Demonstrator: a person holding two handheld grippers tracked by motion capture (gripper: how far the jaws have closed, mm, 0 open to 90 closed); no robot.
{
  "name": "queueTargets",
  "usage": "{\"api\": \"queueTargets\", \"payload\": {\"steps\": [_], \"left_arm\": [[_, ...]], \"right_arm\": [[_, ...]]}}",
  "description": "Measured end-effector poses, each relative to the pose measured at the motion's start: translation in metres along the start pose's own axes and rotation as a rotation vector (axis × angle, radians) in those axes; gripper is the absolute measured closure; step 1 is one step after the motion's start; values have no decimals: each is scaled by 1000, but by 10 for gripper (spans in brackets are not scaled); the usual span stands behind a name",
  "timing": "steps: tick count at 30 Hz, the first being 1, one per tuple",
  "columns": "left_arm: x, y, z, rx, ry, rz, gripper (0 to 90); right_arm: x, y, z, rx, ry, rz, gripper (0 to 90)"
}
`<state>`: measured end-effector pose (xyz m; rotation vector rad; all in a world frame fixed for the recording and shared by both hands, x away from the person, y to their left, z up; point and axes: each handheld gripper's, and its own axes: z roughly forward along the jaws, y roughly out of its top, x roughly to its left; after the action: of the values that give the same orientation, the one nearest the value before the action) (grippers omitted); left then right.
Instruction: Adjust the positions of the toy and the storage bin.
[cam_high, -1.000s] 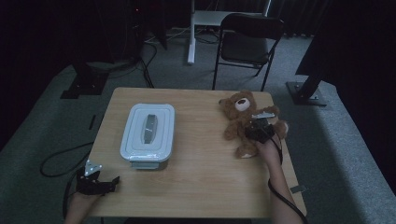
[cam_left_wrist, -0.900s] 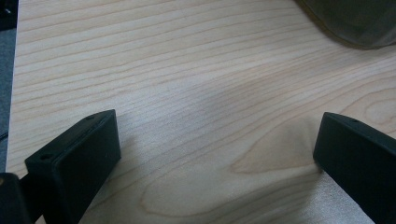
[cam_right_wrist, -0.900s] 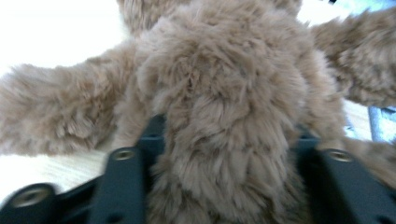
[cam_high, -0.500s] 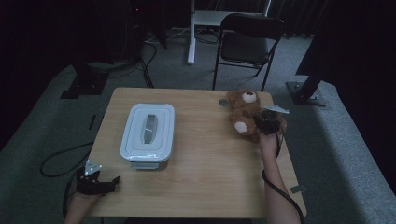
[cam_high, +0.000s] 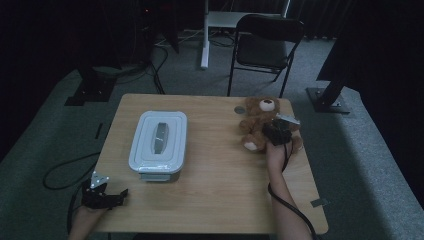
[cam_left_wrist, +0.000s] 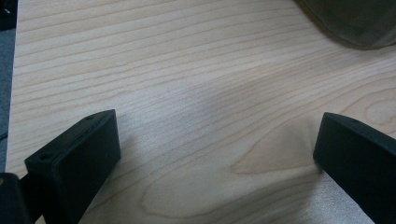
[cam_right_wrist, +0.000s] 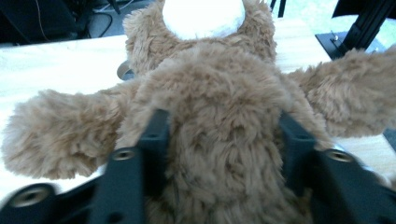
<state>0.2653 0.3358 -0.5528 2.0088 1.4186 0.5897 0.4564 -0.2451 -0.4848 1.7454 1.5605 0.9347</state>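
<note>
brown plush fur sits between the jaws of our right gripper: in the right gripper view the two black jaws press into the sides of the soft brown teddy bear, at its belly, and the fur bulges over them a little. these jaws have just been opening again after a tighter squeeze, but the bear is between them and the pads seem to touch it on both sides, so we read it as a grip, though not a very firm one.

in the high view the teddy bear lies at the far right part of the light wooden desk, near the edge, with its head toward the black folding chair. the right gripper is on top of its body. well apart, at the left side of the desk, stands the white plastic box with a grey handle on its closed lid.

our left gripper rests at the near left corner of the desk, its jaws wide open with nothing between them, only the bare wood under them in the left gripper view.

we judge the step in hand is to take hold of the bear. the next move probably calls for a firmer, even squeeze on the belly before lifting, because soft plush can slip out.
</note>
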Motion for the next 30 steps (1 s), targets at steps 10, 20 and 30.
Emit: {"api": "queueTargets", "payload": {"steps": [10,20,30], "left_arm": [[-4,5,4,-3,-48,41,13],[7,31,14,-28,3,24,13],[18,63,28,-46,-5,46,13]], "right_arm": [[-6,9,-12,14,65,-8,227],[24,12,-37,-35,216,-81,140],[66,10,-45,-55,368,-145,141]]}}
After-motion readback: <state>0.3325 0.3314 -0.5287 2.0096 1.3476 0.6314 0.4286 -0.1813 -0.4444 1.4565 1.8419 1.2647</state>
